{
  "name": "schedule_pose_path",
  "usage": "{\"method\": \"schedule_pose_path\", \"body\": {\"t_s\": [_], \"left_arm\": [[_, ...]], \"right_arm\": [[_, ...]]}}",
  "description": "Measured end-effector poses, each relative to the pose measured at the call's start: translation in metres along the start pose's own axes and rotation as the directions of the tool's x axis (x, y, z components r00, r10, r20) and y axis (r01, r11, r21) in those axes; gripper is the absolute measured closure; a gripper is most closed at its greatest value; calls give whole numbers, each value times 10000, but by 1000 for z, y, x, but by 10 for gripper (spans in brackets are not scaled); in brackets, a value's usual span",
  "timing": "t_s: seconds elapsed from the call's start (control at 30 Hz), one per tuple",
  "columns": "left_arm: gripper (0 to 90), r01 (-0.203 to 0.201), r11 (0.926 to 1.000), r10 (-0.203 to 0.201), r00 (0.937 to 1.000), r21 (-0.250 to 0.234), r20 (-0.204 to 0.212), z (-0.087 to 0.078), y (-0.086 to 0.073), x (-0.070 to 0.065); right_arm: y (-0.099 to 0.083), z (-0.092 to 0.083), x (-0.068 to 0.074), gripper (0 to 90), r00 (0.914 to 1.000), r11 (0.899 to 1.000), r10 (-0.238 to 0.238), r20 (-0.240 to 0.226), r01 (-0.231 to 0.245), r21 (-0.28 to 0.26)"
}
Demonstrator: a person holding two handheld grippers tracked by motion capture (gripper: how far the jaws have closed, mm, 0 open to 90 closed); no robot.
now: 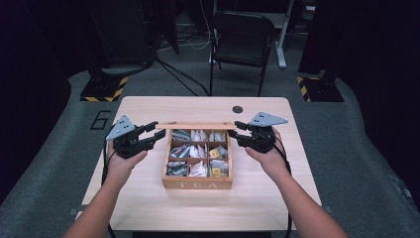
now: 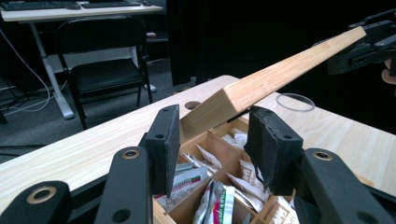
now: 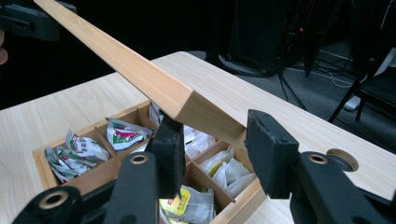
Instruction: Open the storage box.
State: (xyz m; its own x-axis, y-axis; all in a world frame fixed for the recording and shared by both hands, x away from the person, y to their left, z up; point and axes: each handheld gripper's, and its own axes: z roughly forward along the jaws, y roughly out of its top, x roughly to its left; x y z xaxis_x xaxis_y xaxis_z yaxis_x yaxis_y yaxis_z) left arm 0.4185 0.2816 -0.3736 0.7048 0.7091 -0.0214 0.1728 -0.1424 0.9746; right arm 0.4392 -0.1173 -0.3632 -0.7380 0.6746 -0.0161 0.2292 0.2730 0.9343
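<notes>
A person works a wooden tea box (image 1: 197, 183) on a pale table (image 1: 148, 208). Its hinged lid (image 1: 196, 126) stands half raised between both grippers: the left gripper (image 1: 157, 132) clamps one corner, and the right gripper (image 1: 233, 129) brackets the other (contact unclear). Likely next: lowering it evenly. A folding chair (image 1: 242, 39) stands beyond, the room dark.

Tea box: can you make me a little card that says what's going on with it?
box: wooden tea box on the table
lid: lid lifted, slanting over the box
inside: tea bags in small compartments
left claw: left claw shut on one end of the lid
right claw: right claw around the other end; can't tell if it squeezes
</notes>
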Motion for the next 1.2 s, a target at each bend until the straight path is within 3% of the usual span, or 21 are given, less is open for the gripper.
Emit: {"method": "schedule_pose_path", "body": {"t_s": [0.17, 0.33, 0.5, 0.73, 1.2], "left_arm": [[524, 78, 10000, -78, 10000, 32, -10, 5, 1, 4], [520, 128, 9999, -129, 9992, -37, -385, 7, 1, 6], [570, 137, 9999, -138, 9992, -31, -383, 11, 4, 6], [571, 42, 9998, -54, 9976, -176, -695, 16, 9, 7], [571, 194, 9996, -210, 9971, -225, -726, 23, 17, 15]], "right_arm": [[3, 1, -3, 575, 10000, 10000, 45, -6, -45, -27], [5, 2, -3, 577, 9999, 9999, 82, 62, -82, -60], [8, 3, -5, 580, 9998, 9998, 149, 106, -148, -100], [11, 6, -11, 573, 9997, 9996, 231, 40, -230, -183], [8, 24, -19, 541, 9982, 9996, 236, 552, -243, 116]]}}
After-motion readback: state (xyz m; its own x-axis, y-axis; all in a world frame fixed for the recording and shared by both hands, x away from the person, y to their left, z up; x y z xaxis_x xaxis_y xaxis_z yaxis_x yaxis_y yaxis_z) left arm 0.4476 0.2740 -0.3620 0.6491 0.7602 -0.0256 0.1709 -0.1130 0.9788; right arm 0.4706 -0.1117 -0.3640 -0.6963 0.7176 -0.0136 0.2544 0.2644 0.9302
